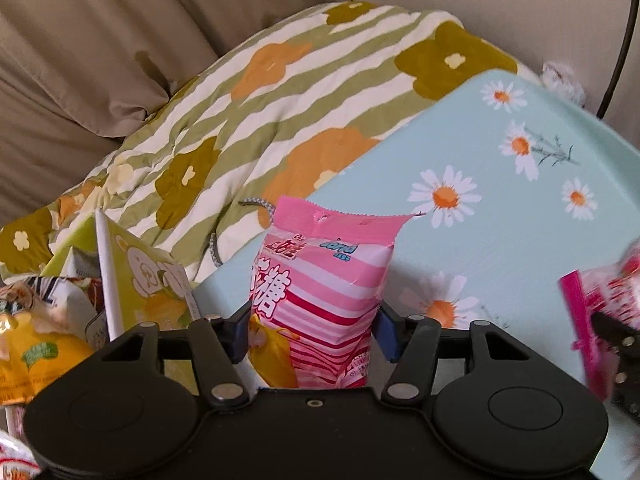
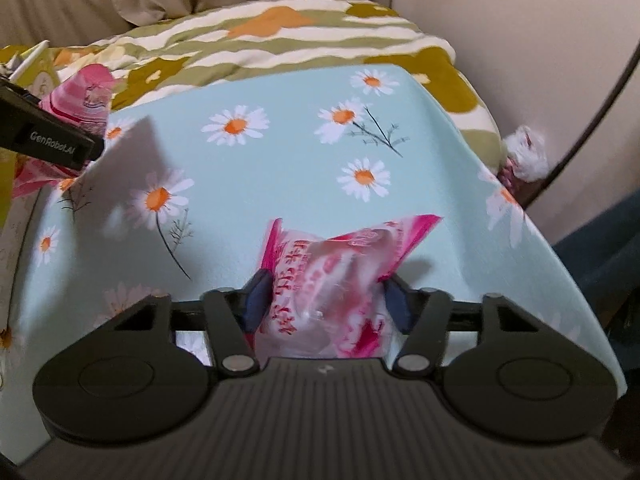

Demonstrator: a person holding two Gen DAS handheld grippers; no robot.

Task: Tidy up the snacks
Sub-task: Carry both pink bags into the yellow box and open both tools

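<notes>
My left tool [image 1: 312,330] is clamped on the pink striped candy bag [image 1: 320,292], long axis upright. My right tool [image 2: 326,304] is clamped on the clear pink packet [image 2: 336,276]. Both hang over the daisy counter [image 2: 280,160]; snack pile [image 1: 52,320] lies to my left, nearer my left hand.

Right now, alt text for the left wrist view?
The left tool grips a pink striped candy bag upright over a light blue daisy-print table. More snack packs sit at left, with a floral quilt behind.
</notes>
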